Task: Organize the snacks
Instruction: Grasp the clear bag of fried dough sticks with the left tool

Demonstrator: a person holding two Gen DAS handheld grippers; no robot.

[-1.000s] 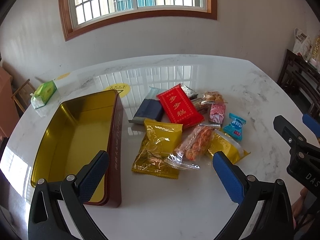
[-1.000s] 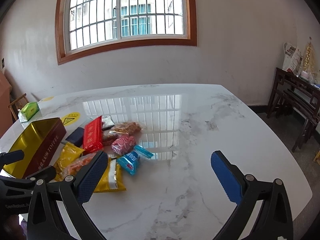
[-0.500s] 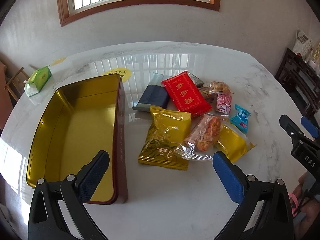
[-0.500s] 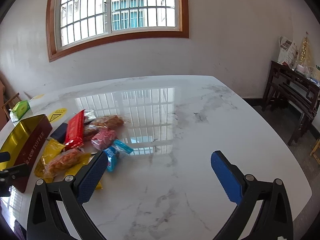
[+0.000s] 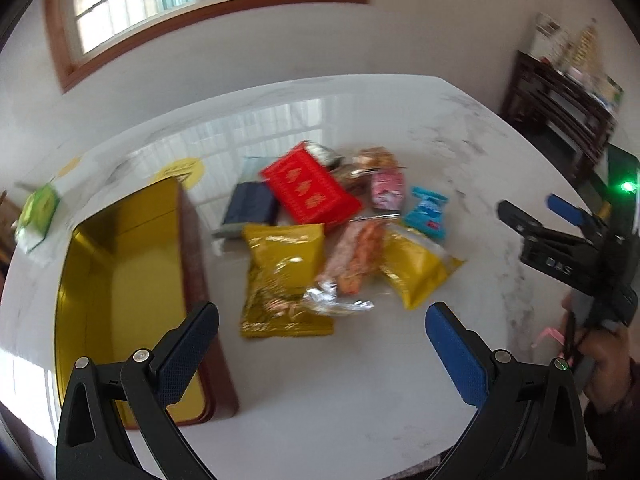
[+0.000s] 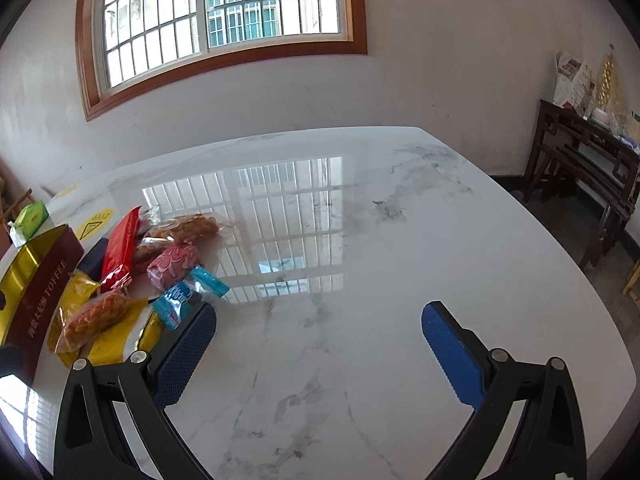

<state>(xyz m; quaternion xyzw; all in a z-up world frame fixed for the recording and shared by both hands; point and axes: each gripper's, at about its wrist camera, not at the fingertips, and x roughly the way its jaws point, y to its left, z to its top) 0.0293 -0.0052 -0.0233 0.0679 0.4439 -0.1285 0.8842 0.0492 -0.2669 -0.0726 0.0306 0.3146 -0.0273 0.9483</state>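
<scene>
So I'm right at the start of this one, nothing packed yet. The tin (image 5: 120, 280) sits open on the left side of the bench (image 5: 340, 392), gold inside, and as far as I can see there's nothing in it. The snacks are all in a loose heap just to the right of it, some overlapping.

My left gripper (image 5: 320, 344) is hovering over the near edge of the heap, spread wide and holding nothing. Closest to it is the big gold bag (image 5: 284, 276), with a clear pack of orange snacks (image 5: 356, 256) lying partly over its right side and over a yellow bag (image 5: 412, 272) next to it. Further back there's the red packet (image 5: 312, 192), a dark blue packet (image 5: 252, 208), a pink candy (image 5: 387, 186) and a little blue candy (image 5: 427, 212).

My right gripper (image 6: 320, 344) is also wide open and empty, pointing mostly at bare marble, with the heap off to its left.

Next move, I reckon: drop the left gripper onto the gold bag, since it's nearest the tin. Tricky bit is it's flat and crinkly, so I'd want to pinch an edge, and the orange pack resting on it might get dragged along. The left view is a bit blurry, so take the fine detail loosely.
</scene>
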